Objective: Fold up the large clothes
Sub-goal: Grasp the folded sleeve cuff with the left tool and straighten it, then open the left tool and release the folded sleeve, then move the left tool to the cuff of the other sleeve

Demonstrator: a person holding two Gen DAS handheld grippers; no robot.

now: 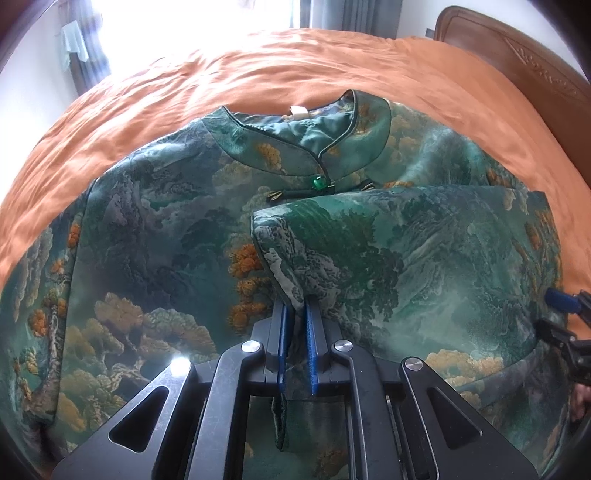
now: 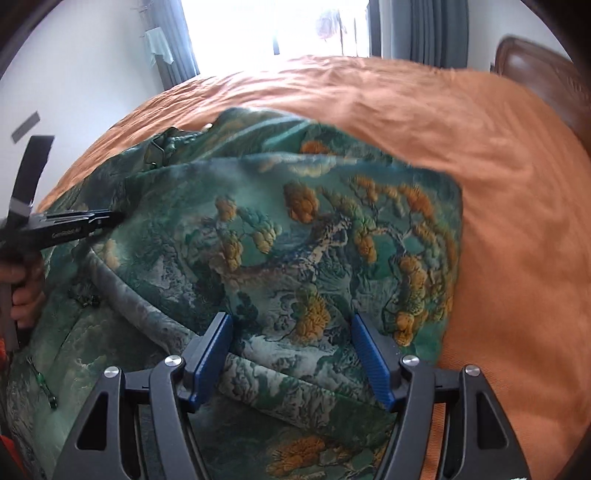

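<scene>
A large green garment with a landscape and orange-tree print (image 1: pixel 155 236) lies on an orange bedspread (image 1: pixel 258 74), collar (image 1: pixel 310 140) and green button (image 1: pixel 318 181) toward the far side. My left gripper (image 1: pixel 296 306) is shut on the cuff of the right sleeve (image 1: pixel 388 243), which is folded across the chest. My right gripper (image 2: pixel 291 325) is open, its jaws wide apart just above the folded sleeve (image 2: pixel 332 229), holding nothing. The left gripper also shows at the left edge of the right wrist view (image 2: pixel 74 221), and the right gripper at the right edge of the left wrist view (image 1: pixel 565 314).
The orange bedspread (image 2: pixel 517 221) surrounds the garment. A wooden headboard (image 1: pixel 517 48) stands at the right. A bright window with grey curtains (image 2: pixel 295 26) is beyond the bed. A pale cloth (image 1: pixel 74 44) hangs at the left wall.
</scene>
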